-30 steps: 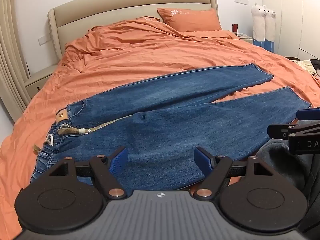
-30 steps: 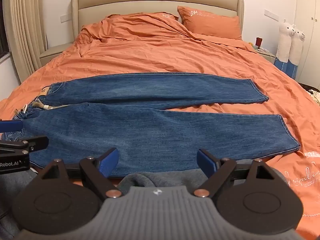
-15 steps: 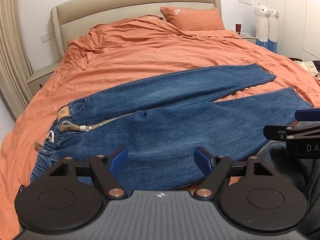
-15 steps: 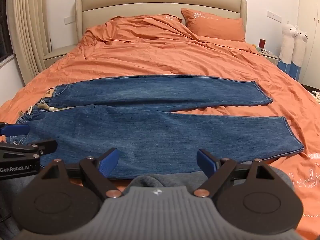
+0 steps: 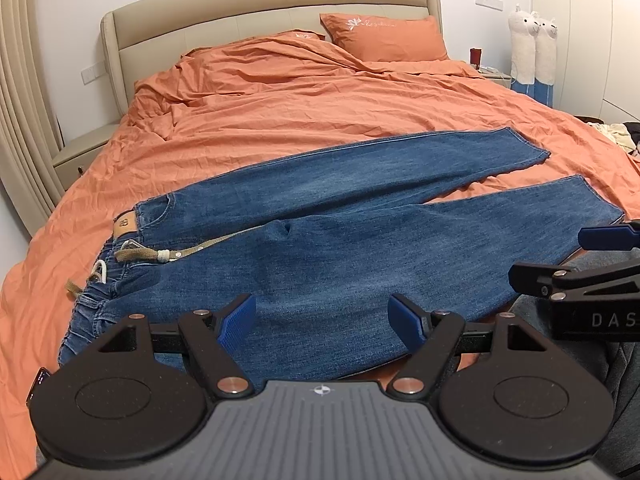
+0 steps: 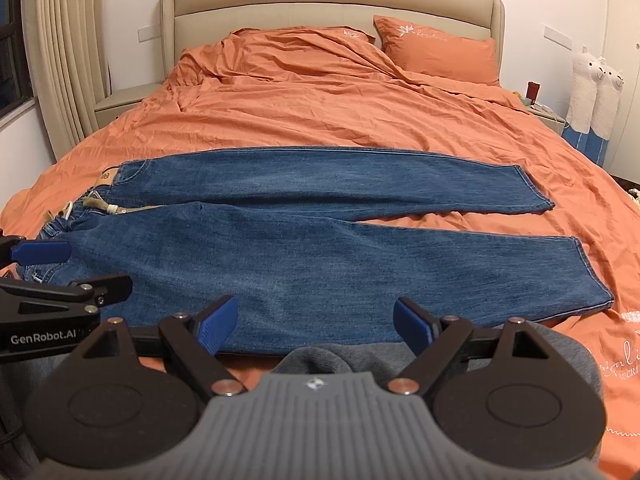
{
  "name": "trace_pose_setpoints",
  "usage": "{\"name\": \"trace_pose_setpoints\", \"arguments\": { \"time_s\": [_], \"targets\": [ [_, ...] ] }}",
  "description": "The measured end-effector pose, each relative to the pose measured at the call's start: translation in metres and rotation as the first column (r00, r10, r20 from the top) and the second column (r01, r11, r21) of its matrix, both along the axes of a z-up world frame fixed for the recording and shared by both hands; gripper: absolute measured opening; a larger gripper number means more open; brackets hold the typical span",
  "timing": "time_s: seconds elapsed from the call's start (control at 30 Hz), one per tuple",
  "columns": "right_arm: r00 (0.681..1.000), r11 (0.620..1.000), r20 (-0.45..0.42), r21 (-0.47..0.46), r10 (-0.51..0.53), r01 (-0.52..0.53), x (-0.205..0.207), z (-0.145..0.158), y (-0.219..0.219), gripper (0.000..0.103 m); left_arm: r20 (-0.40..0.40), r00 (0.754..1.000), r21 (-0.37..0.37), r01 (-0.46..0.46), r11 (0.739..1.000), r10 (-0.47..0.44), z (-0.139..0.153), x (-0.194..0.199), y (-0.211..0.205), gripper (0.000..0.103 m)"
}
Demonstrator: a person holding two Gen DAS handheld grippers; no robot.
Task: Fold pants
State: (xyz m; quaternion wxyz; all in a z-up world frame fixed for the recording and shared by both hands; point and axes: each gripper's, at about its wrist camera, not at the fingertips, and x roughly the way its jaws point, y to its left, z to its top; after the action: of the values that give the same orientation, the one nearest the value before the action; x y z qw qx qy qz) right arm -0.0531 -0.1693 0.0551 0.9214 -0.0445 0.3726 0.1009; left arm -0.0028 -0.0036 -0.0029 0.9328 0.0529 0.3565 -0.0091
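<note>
Blue jeans (image 5: 340, 232) (image 6: 320, 240) lie flat on the orange bed, waistband and beige drawstring (image 5: 140, 256) at the left, both legs stretched to the right and spread apart at the hems. My left gripper (image 5: 322, 322) hovers open over the near edge of the jeans, close to the waist end, holding nothing. My right gripper (image 6: 316, 326) is open too, above the near leg's lower edge, nothing between its blue pads. Each gripper shows at the edge of the other's view.
The orange duvet (image 6: 340, 112) covers the whole bed, with pillows (image 6: 436, 52) by the beige headboard. Grey clothing (image 6: 400, 356) of the person sits under the right gripper. Nightstands flank the bed; two plush alpacas (image 6: 596, 92) stand at the right wall.
Both views have pulled back and risen slightly, so the jeans sit a little farther off. Both grippers stay open and the jeans have not moved.
</note>
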Motion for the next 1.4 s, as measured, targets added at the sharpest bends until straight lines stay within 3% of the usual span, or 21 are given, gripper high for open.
{"name": "trace_pose_setpoints", "arguments": {
  "time_s": [1.4],
  "targets": [
    [1.0,1.0,-0.007,-0.01,0.009,-0.009,-0.0018,-0.0013,0.0022,0.082,0.0,1.0,-0.001,0.001,1.0,-0.001,0.0003,-0.0006,-0.0007,0.088]
  ]
}}
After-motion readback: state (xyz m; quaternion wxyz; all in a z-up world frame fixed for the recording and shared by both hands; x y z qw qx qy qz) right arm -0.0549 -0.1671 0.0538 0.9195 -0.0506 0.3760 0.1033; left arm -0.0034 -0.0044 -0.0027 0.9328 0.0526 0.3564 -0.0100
